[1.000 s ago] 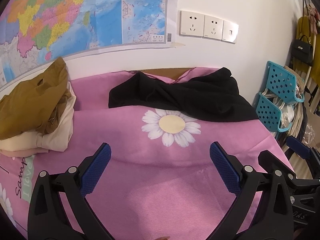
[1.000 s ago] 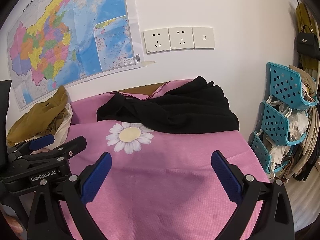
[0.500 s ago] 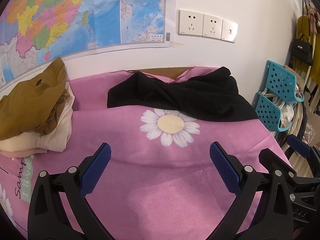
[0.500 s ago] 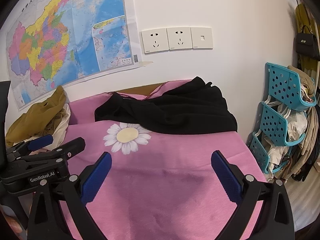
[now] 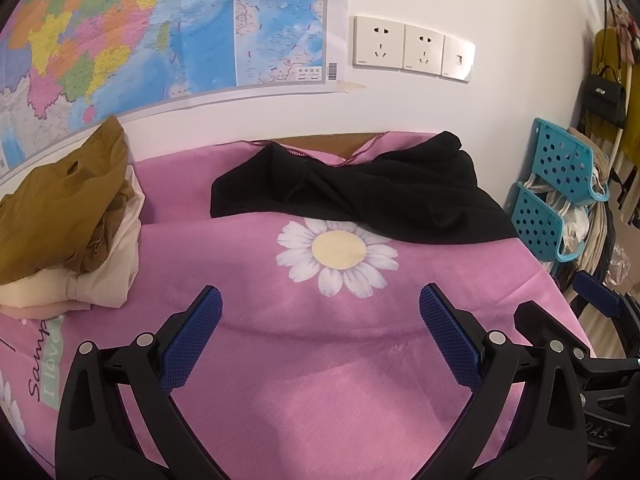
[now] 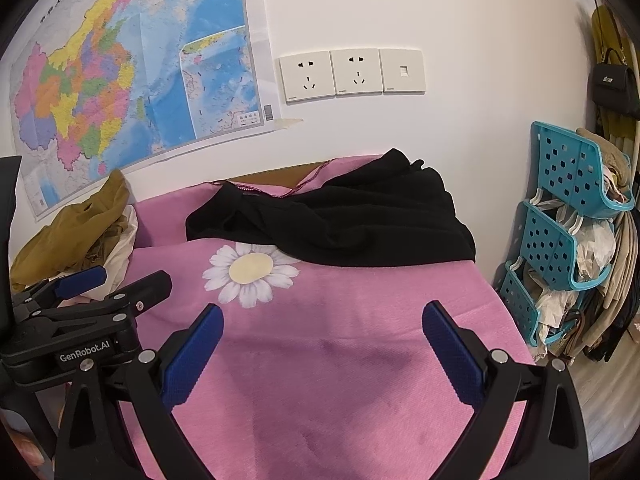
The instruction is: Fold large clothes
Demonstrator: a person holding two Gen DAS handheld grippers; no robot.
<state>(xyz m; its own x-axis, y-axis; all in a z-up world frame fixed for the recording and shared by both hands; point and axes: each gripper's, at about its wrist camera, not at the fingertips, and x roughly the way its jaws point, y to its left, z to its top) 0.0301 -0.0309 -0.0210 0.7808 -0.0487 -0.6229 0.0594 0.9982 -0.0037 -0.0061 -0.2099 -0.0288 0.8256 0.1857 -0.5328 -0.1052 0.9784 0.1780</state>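
Note:
A crumpled black garment [image 5: 372, 196] [image 6: 360, 220] lies at the far side of a table under a pink daisy-print cloth [image 5: 320, 380] [image 6: 340, 380]. My left gripper [image 5: 320, 320] hovers open over the pink cloth, well short of the black garment, with nothing between its blue pads [image 5: 192, 340]. My right gripper [image 6: 322, 336] is likewise open and empty above the cloth. In the right wrist view the left gripper [image 6: 80, 312] shows at the left edge; the right gripper's body [image 5: 580, 360] appears at the lower right of the left wrist view.
A pile of mustard and cream clothes [image 5: 60, 216] [image 6: 76, 232] sits at the left of the table. A wall with a map [image 5: 160, 28] and sockets [image 5: 412, 52] stands right behind. Teal stacked baskets [image 6: 568, 216] with bags stand right of the table.
Both grippers have drifted slightly; the black garment sits a little further left in both views. Both stay open and empty.

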